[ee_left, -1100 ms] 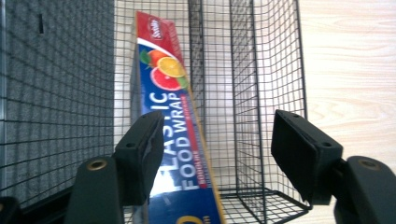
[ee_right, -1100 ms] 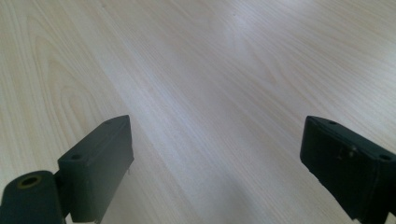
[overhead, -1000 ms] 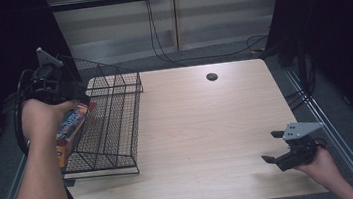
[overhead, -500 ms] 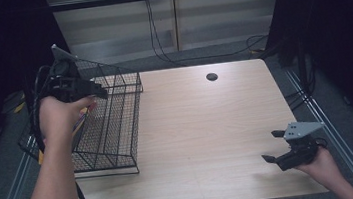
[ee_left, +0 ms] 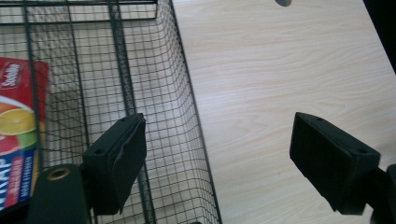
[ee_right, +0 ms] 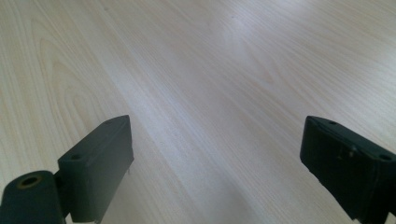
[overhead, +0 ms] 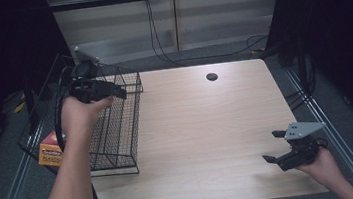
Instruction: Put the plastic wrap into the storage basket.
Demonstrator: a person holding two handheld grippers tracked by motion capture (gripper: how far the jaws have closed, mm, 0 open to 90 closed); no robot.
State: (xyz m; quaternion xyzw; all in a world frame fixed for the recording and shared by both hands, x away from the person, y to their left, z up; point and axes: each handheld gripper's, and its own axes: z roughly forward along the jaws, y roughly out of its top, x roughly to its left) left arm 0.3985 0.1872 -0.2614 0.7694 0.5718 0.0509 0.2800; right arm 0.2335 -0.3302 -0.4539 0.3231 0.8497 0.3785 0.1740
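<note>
My left hand-held gripper [overhead: 113, 92] hangs over the wire basket [overhead: 118, 131], jaws spread wide, nothing between them — the orange box [overhead: 52, 150] lies in the basket's near-left part. My right hand-held gripper [overhead: 284, 153] sits low at the counter's [overhead: 207, 126] near-right corner, also released. Pale wood counter, a dark round hole [overhead: 211, 77] at its far edge — black curtains either side, cables on the grey floor behind.

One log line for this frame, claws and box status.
left claw: open, above wire basket rim | box: lying in basket, released | right claw: open, over bare table near corner
</note>
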